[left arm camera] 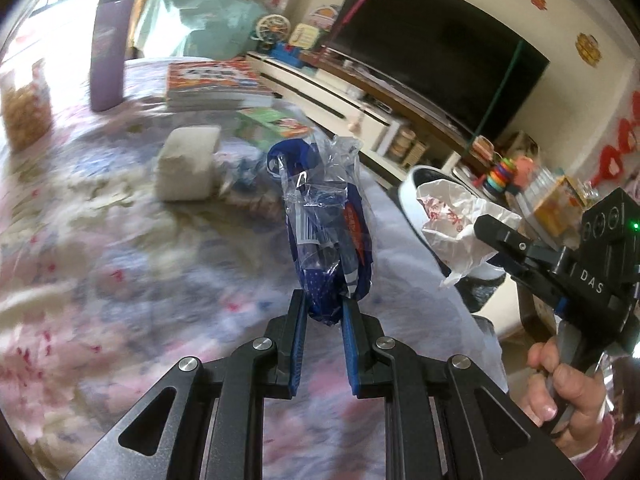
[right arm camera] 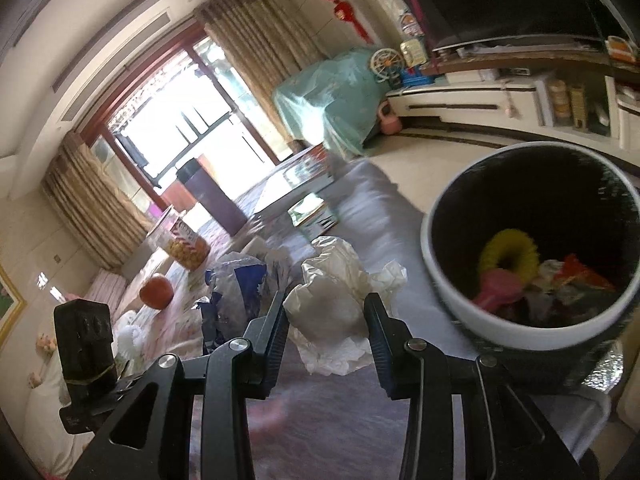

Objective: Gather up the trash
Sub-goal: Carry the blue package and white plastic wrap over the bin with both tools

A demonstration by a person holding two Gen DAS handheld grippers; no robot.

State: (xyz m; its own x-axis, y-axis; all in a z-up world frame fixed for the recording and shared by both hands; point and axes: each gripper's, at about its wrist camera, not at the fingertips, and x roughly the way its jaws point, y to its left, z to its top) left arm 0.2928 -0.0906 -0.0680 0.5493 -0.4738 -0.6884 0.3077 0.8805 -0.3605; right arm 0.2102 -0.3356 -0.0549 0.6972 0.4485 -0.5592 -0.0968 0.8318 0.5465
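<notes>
The left gripper (left arm camera: 325,309) pinches a blue-and-clear plastic wrapper (left arm camera: 326,220) above the floral tablecloth (left arm camera: 120,272). The right gripper (right arm camera: 326,312) clamps crumpled white paper (right arm camera: 332,300) beside the white trash bin (right arm camera: 472,312).

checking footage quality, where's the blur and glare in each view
Left wrist view: the floral tablecloth is motion-smeared, the crinkled blue-and-clear plastic wrapper sharp, window glare top left. Right wrist view: the bright window is blown out, the white-rimmed black bin slightly blurred, edges bent by fisheye.
</notes>
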